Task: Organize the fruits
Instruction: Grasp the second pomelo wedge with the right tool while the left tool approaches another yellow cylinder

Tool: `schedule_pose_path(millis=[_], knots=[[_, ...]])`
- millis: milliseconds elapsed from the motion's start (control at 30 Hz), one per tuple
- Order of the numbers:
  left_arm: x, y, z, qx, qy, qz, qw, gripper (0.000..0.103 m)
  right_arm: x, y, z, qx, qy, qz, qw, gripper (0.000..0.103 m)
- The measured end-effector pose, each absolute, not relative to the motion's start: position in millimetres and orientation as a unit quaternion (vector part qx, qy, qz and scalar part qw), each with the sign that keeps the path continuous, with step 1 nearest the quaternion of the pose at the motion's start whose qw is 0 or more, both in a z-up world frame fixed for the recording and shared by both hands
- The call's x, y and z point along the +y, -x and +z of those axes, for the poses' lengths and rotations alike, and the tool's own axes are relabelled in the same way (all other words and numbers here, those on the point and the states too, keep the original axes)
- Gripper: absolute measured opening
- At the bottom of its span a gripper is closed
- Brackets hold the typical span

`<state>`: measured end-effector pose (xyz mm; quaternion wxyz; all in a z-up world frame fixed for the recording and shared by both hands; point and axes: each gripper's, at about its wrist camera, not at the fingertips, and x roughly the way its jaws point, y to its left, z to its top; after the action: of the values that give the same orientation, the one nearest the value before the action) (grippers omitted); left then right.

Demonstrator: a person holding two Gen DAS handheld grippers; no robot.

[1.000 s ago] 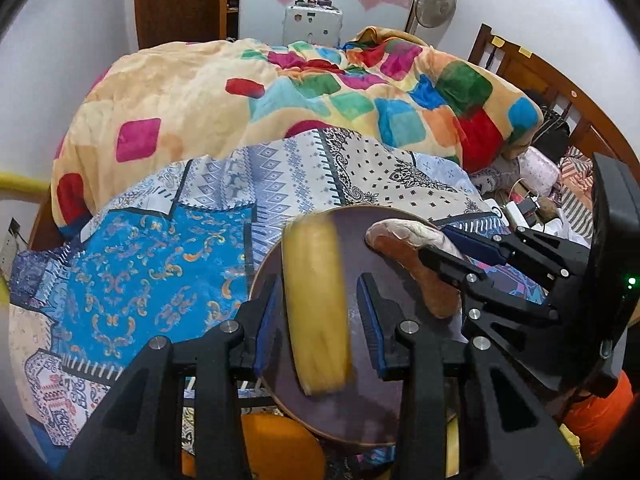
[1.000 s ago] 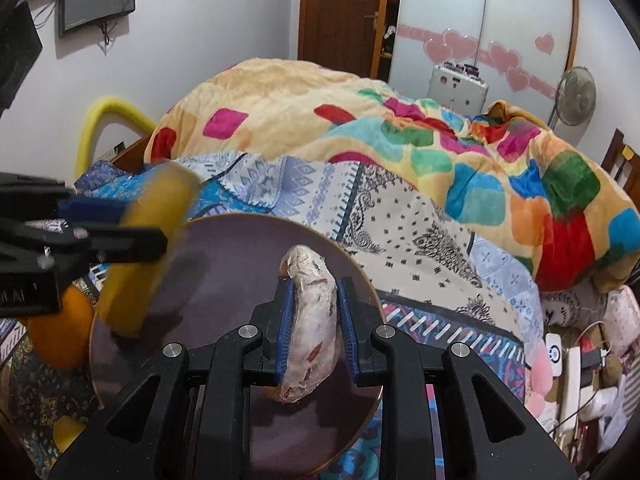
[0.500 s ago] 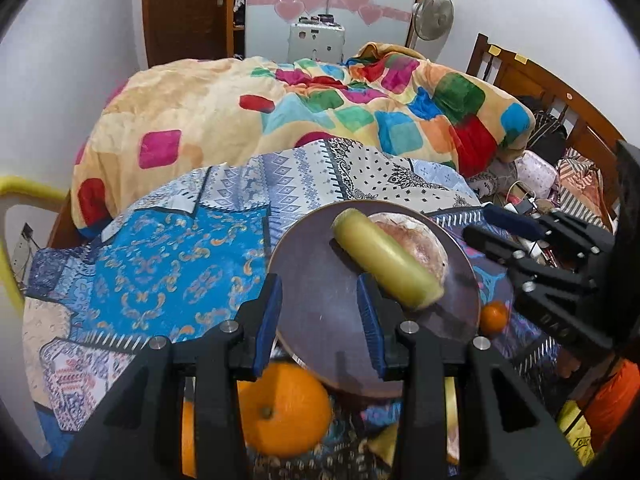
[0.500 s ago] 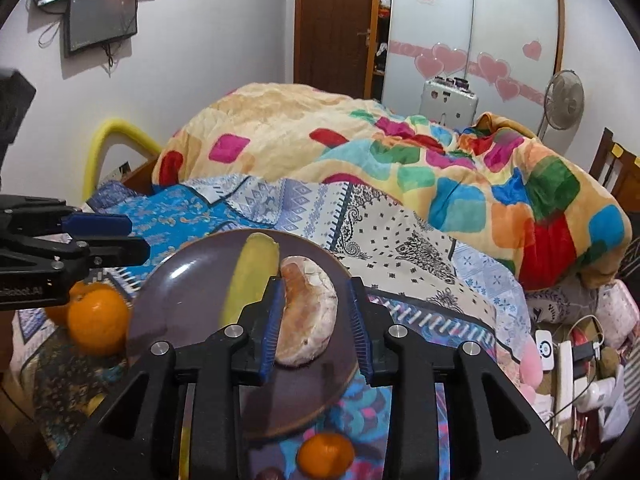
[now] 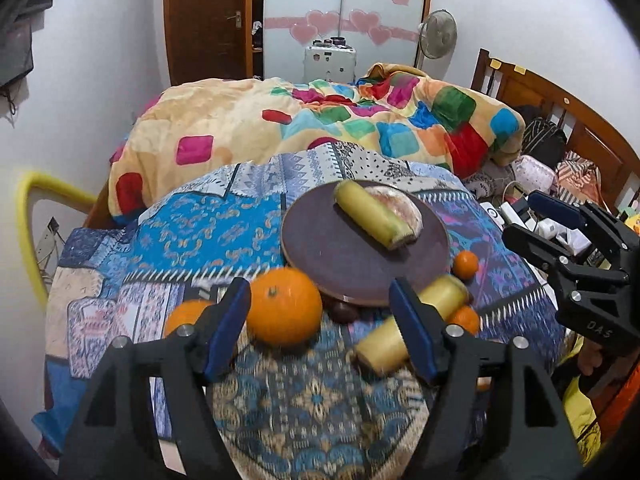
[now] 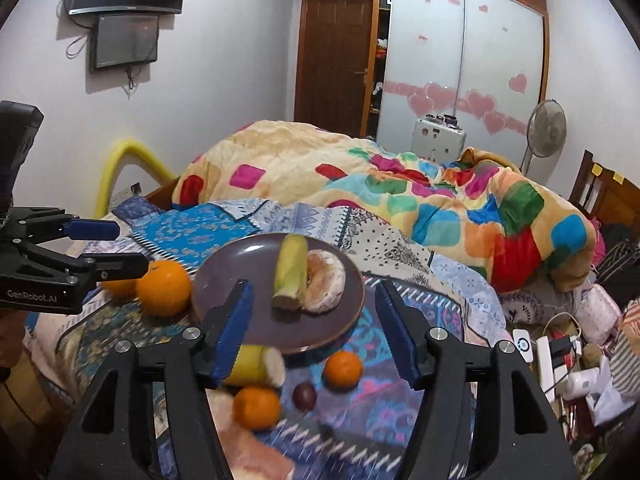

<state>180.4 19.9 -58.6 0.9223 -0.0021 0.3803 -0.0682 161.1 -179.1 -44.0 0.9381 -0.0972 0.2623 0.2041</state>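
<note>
Now that both claws have let go and drawn back, the left claw [image 5: 320, 326] and right claw [image 6: 314, 328] gape empty above the cloth-covered surface [image 5: 180, 232]. Banana piece [image 6: 291, 270] and pale fruit [image 6: 326, 280] lie touching on the plate [image 6: 240, 264]; oranges [image 5: 284, 312] remain outside it.

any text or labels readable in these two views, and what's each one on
"GenRobot.AI": white print on the black body of the left gripper, read in the right wrist view.
"DAS": pale letters on the black body of the right gripper, read in the left wrist view.
Small red sticker on the wardrobe door: too small to read.
Yellow notes on the wooden headboard: no legible writing.
Nothing readable on the plate or the fruit.
</note>
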Motion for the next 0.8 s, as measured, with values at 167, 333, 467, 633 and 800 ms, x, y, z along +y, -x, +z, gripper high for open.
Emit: schedule_pose_path(millis=[167, 333, 467, 633, 800], knots=[[18, -148, -63, 0.369, -0.003, -0.064, 0.927, 0.084, -184, -141, -55, 0.275, 0.082, 0.218, 0.933, 0.063], [19, -125, -75, 0.377, 0.000, -0.065, 0.924, 0.085, -185, -125, -73, 0.297, 0.075, 0.232, 0.923, 0.063], [23, -113, -90, 0.387, 0.003, -0.058, 0.920, 0.086, -183, -114, -91, 0.315, 0.075, 0.241, 0.915, 0.070], [28, -106, -108, 0.405, 0.011, -0.055, 0.913, 0.086, -172, -108, -109, 0.335, 0.093, 0.256, 0.902, 0.070], [34, -105, -120, 0.417, 0.018, -0.053, 0.907, 0.086, -161, -119, -124, 0.358, 0.112, 0.261, 0.890, 0.070]])
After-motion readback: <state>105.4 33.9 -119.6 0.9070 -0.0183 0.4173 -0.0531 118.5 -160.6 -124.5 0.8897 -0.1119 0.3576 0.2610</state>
